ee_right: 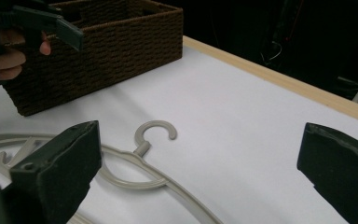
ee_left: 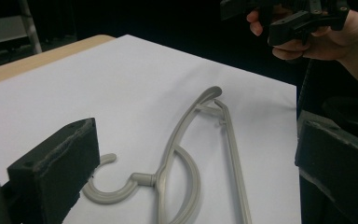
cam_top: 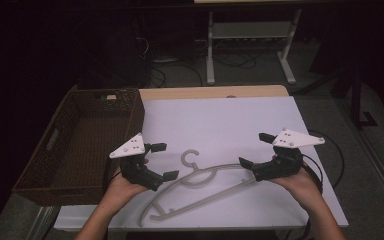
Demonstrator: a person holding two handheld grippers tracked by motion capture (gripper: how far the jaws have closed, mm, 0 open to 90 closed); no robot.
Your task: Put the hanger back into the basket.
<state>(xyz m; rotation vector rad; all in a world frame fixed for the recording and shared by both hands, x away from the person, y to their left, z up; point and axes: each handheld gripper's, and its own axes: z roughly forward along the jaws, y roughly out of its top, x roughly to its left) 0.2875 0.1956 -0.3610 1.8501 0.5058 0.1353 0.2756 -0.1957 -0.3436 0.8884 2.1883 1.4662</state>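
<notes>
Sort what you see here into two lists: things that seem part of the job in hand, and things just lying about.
Likely part of the job:
grey hanger
woven basket
left gripper, open
right gripper, open

Just lying about:
white table frame behind
cables on the floor

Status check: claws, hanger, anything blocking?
Left claw open, right claw open, both empty. Hanger flat on the table between them, untouched. Basket at left, clear of it.
</notes>
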